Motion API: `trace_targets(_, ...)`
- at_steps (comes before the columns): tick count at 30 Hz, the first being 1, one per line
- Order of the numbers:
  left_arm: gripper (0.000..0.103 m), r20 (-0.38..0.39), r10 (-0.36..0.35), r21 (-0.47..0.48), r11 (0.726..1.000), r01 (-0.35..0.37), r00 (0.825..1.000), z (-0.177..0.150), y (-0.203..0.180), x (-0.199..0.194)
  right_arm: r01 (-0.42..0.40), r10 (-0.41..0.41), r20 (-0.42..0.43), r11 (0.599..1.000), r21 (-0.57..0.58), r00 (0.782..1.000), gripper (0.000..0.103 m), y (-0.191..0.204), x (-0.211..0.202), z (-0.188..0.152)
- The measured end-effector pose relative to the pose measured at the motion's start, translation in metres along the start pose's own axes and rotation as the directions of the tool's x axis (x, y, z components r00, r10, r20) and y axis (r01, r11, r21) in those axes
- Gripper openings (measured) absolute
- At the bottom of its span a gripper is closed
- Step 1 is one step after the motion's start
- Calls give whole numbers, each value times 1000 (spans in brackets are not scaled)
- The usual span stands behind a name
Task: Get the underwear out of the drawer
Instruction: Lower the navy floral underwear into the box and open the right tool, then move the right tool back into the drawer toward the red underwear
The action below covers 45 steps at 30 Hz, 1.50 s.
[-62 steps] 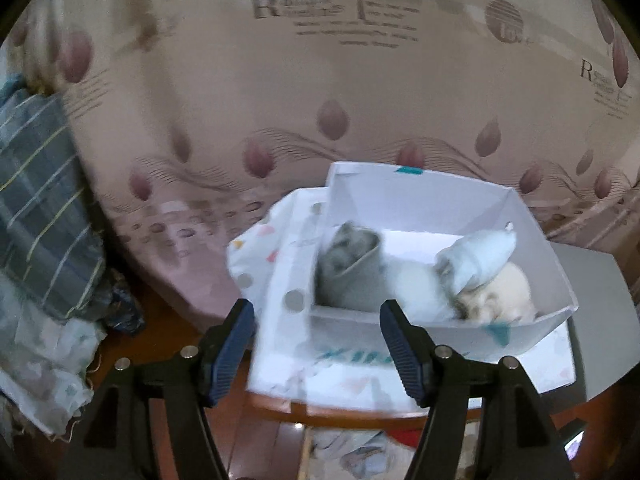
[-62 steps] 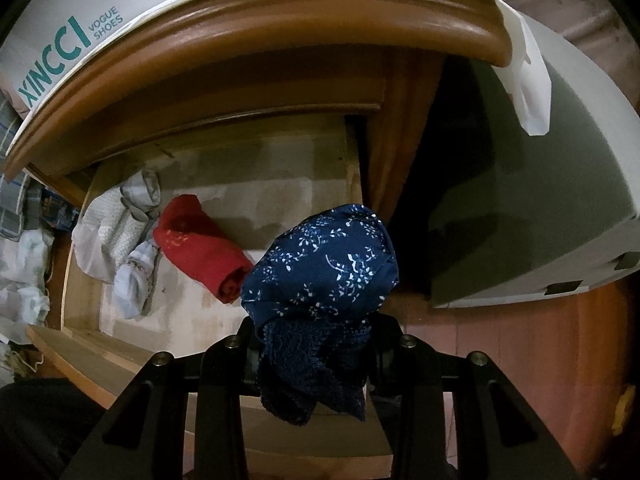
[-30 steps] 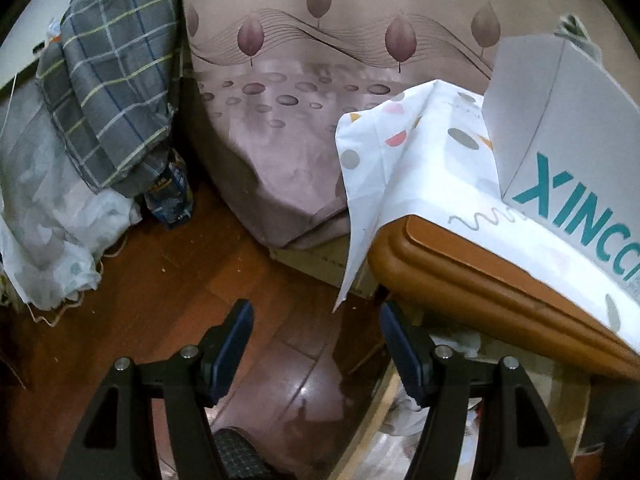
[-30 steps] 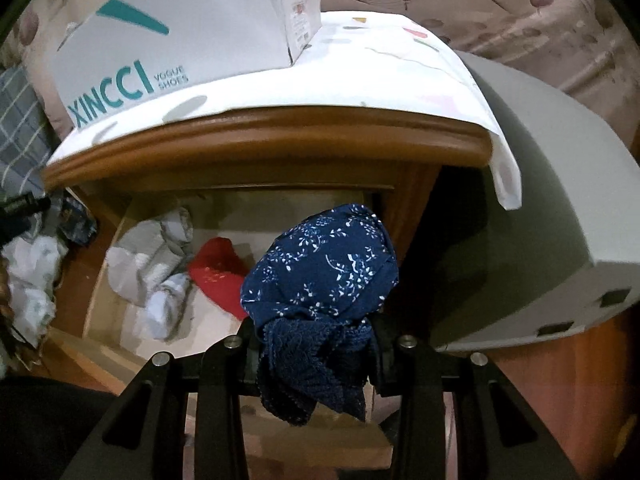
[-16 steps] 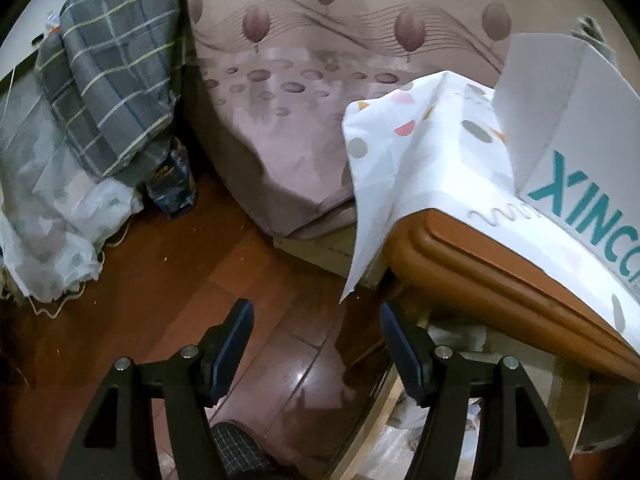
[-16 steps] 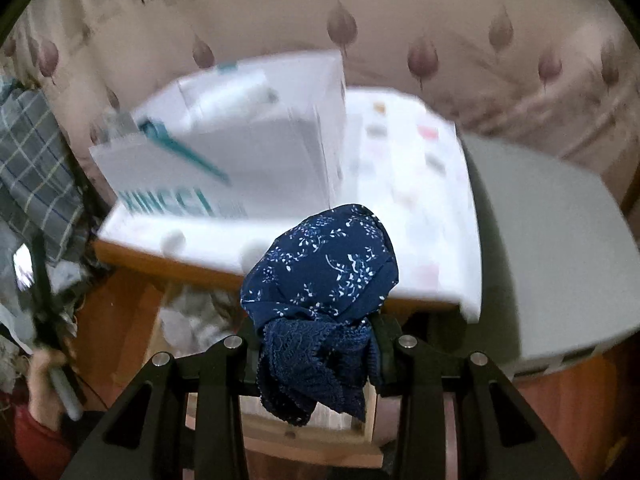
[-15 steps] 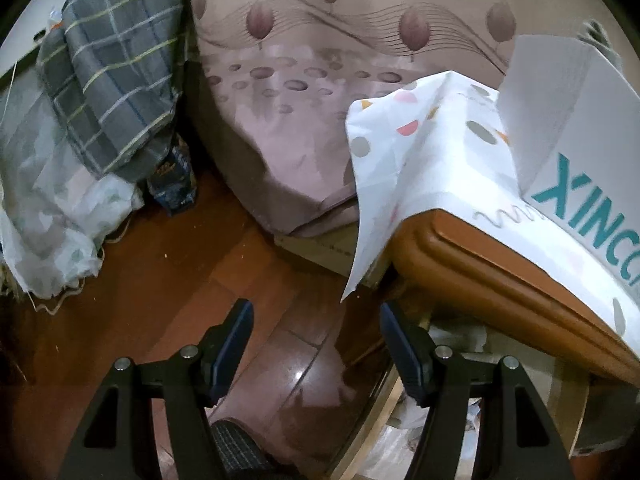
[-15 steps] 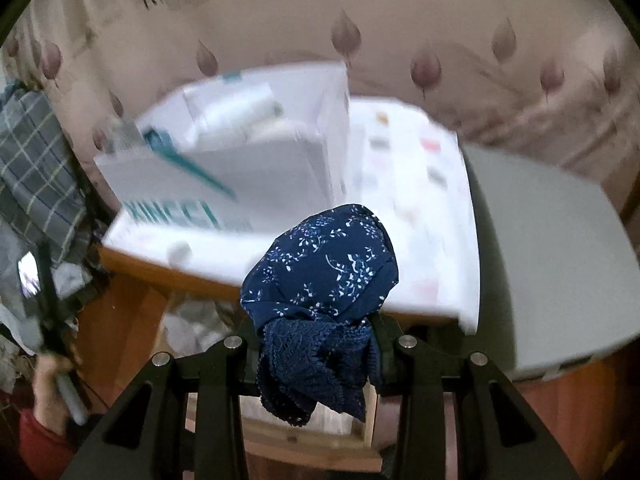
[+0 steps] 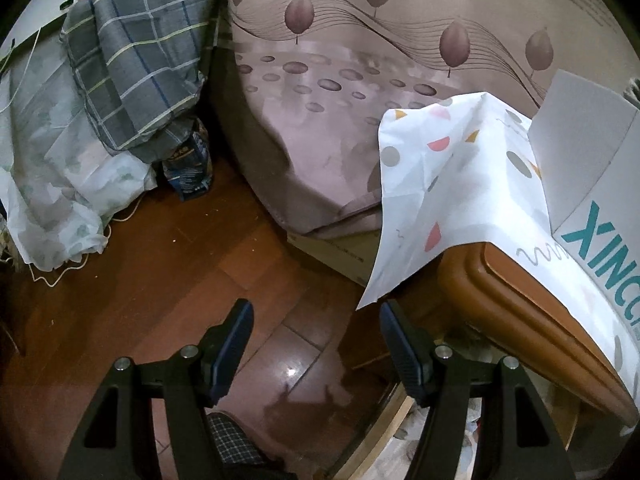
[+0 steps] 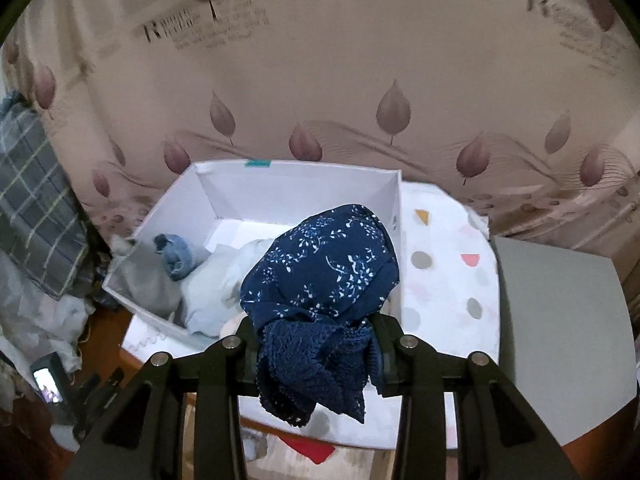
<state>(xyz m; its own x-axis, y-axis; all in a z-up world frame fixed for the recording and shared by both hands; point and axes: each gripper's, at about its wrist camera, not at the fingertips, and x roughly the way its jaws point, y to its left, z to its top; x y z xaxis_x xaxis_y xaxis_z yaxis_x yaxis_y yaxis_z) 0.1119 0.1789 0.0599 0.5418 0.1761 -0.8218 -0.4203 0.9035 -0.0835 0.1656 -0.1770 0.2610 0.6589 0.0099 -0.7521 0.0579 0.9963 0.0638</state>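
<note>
Underwear: a navy floral roll [image 10: 320, 276] is clamped between the pads of the right gripper [image 10: 316, 344], a lace edge hanging below the jaws.
Right gripper: clenched on the underwear, held above and just short of the white shoe box [image 10: 296, 180].
Left gripper: [image 9: 316, 344] jaws apart, nothing between them; only wood floor [image 9: 168, 280] is seen ahead.
Step in hand: the roll appears clear of the drawer; a drop into the box is judged next.
Advice: the clamp should be kept until the roll is past the near wall of the box.
Edges: the box's right wall lies just beyond the roll; folded pale garments [image 10: 208, 288] fill the left part.
Open room: bare box floor far ahead, patterned cloth [image 10: 448, 288] to the right.
</note>
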Motion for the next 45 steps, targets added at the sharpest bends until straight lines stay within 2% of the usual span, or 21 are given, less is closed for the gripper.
trace_targets(5, 67, -13, 20, 17, 1000, -20, 1000, 1, -1, 3, 31, -32, -77, 999, -19, 997, 38, 8, 42, 3)
trace_targets(12, 67, -29, 11, 50, 999, -10, 1000, 0, -10, 6, 61, -61, -111, 998, -4, 992, 42, 8, 72, 3)
trace_targets(15, 67, -30, 12, 60, 998, -10, 999, -1, -12, 6, 54, -54, -123, 999, -5, 991, 54, 11, 76, 3)
trace_targets(16, 67, -31, 12, 59, 998, -10, 999, -1, -12, 7, 53, -54, -125, 999, -11, 991, 64, 12, 76, 3)
trace_targets(17, 67, -34, 11, 57, 998, -9, 999, -2, -12, 7, 54, -56, -117, 998, -16, 992, 73, 13, 73, 2)
trace_targets(19, 67, -39, 9, 52, 999, -7, 999, -2, -11, 8, 68, -71, -88, 997, -36, 994, 82, 16, 65, 1)
trace_targets(26, 67, -60, 22, 72, 997, -17, 998, -4, -12, 12, 76, -77, -5, 992, -101, 997, 84, 24, 16, -3)
trace_targets(30, 67, -94, 15, 59, 998, -9, 995, -6, -10, 18, 70, -64, 42, 983, -168, 997, 87, 30, -20, -21)
trace_targets(34, 67, -88, 22, 52, 998, -17, 996, -5, -8, 17, 58, -41, 68, 962, -266, 997, 87, 39, -44, -49)
trace_targets(37, 67, -95, 23, 45, 999, -19, 995, -5, -5, 18, -21, 29, 18, 942, -334, 999, 87, 46, -51, -78)
trace_targets(39, 67, -98, 23, 41, 999, -19, 995, -4, -3, 18, -77, 64, -46, 926, -369, 997, 87, 50, -45, -104)
trace_targets(42, 67, -102, 29, 40, 999, -25, 994, -4, -3, 18, -120, 69, -138, 907, -405, 988, 83, 55, -23, -137)
trace_targets(45, 67, -106, 37, 35, 999, -33, 994, -3, 0, 19, -155, 52, -240, 889, -431, 969, 77, 57, 11, -169)
